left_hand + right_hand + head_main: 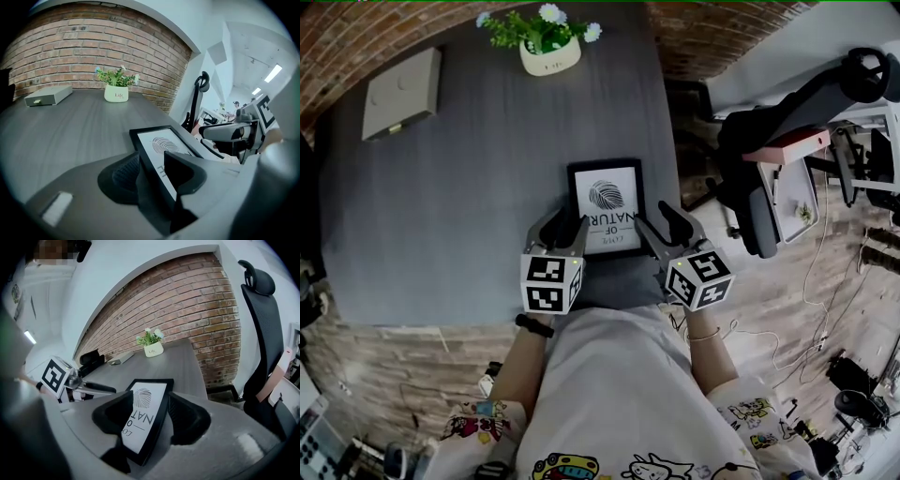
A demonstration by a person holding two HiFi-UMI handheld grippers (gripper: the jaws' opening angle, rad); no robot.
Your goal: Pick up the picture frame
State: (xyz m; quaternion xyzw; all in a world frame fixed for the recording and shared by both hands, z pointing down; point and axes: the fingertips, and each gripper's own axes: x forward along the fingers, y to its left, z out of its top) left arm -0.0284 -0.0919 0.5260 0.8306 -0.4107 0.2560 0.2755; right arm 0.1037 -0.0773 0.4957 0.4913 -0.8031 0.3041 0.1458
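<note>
Head view: black rectangular picture frame with white fingerprint print (607, 202) flat on dark grey worktop (459, 206), near my edge; my left gripper (565, 227) and right gripper (659, 223) flank it.
Left gripper view: jaws wide, frame edge between, unclamped.
Right gripper view: same, opposite edge.

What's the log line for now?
black picture frame: flat on grey table | left hand-held gripper: open around left edge | right hand-held gripper: open around right edge
</note>
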